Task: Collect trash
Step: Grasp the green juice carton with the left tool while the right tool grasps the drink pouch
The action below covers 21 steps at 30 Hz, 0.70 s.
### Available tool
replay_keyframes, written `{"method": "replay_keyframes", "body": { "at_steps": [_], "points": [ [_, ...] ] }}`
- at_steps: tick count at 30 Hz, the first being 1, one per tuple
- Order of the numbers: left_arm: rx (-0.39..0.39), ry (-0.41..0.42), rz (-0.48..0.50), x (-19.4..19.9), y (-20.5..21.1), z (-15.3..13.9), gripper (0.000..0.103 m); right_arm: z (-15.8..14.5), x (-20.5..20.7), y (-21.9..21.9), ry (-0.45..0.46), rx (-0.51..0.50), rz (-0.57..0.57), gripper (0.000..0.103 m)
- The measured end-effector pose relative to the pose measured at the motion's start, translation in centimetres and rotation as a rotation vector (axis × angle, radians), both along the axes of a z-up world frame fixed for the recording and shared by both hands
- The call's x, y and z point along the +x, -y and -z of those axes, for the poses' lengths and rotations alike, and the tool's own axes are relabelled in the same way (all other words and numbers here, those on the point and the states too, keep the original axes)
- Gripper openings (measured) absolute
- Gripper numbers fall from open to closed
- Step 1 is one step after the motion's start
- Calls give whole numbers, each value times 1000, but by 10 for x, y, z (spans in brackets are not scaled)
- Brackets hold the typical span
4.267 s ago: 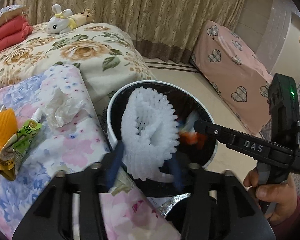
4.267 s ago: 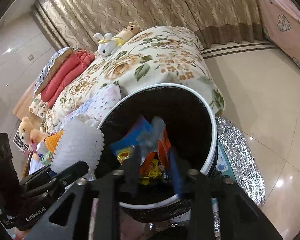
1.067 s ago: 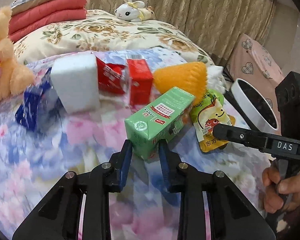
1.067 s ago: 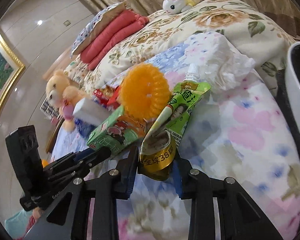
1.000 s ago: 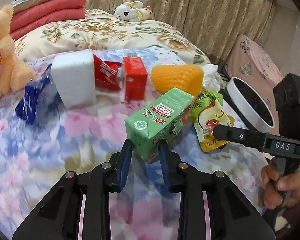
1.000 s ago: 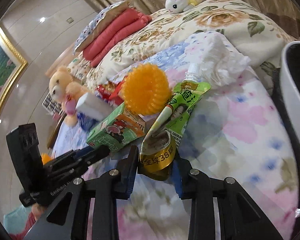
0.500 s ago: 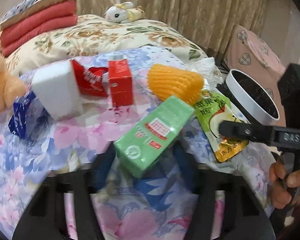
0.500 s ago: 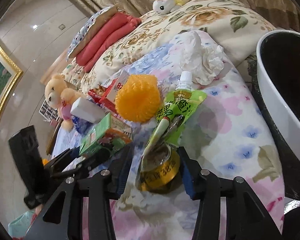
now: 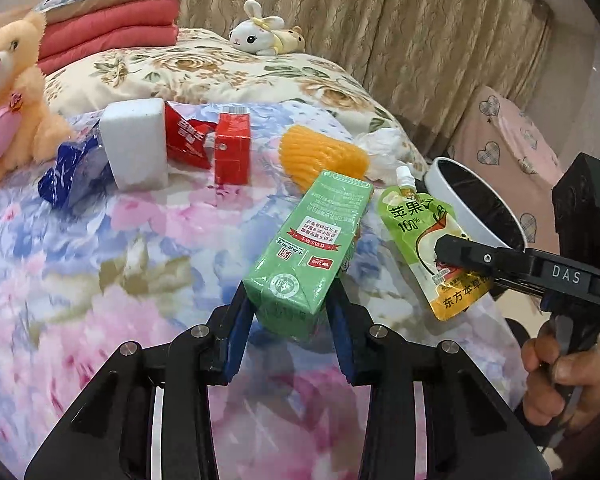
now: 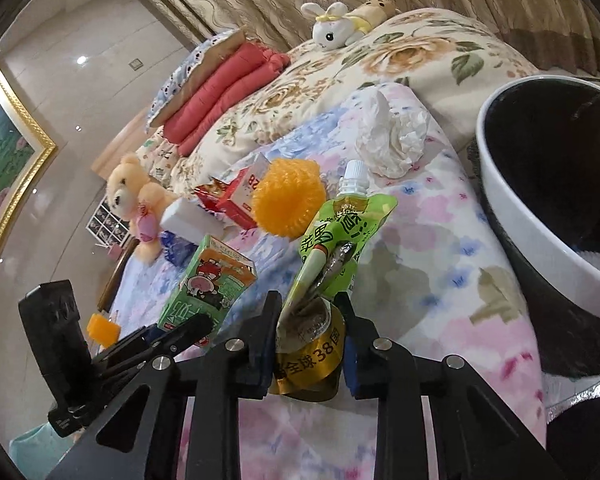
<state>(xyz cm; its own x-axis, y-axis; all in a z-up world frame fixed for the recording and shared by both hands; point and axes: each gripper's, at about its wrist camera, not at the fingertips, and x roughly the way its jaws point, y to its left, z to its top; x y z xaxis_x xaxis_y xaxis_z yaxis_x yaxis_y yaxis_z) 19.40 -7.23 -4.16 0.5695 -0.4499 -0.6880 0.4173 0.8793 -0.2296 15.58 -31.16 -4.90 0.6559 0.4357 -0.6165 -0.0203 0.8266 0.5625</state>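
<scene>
A soft bed is filling most of both views, draped in a pastel floral blanket [image 9: 100, 264] with a smooth, slightly rumpled surface. Beside its edge a round trash bin [image 10: 512, 216] with a glossy white rim and a black liner is standing open.

On the blanket, well back from the tools, a white rectangular foam block [image 9: 134, 148] is sitting next to crumpled red packaging [image 9: 184, 140] and an upright red carton [image 9: 232, 148]. An orange ridged foam net [image 9: 320, 158], rounded and spiky, is lying near a wad of crumpled white tissue [image 10: 392, 136].

The left tool [image 9: 290, 320] is pinching a boxy green drink carton [image 9: 312, 256] by its lower end, blue-padded fingers [image 9: 236, 336] pressing on both sides. The carton is tilting away over the blanket, its printed cardboard faces smooth and sharp-edged.

The right tool [image 10: 308, 344] is pinching a flat, flexible green juice pouch [image 10: 336, 248] at its gold-coloured bottom, squeezing that end into folds. The pouch has a white screw cap pointing away and is hanging just above the blanket, between the carton and the bin.

A fluffy cream teddy bear [image 9: 8, 92] is sitting at the far left.
</scene>
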Motion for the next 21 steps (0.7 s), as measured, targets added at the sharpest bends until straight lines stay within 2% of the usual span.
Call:
{"method": "replay_keyframes", "body": {
  "at_steps": [7,21],
  "points": [
    [-1,-2,55,-23,31,-7,35,-11,-28,25,23,-4,37,27],
    [7,20,181,-34,114,-27,35,-28,-64,93,75,-36,184,27]
  ]
}}
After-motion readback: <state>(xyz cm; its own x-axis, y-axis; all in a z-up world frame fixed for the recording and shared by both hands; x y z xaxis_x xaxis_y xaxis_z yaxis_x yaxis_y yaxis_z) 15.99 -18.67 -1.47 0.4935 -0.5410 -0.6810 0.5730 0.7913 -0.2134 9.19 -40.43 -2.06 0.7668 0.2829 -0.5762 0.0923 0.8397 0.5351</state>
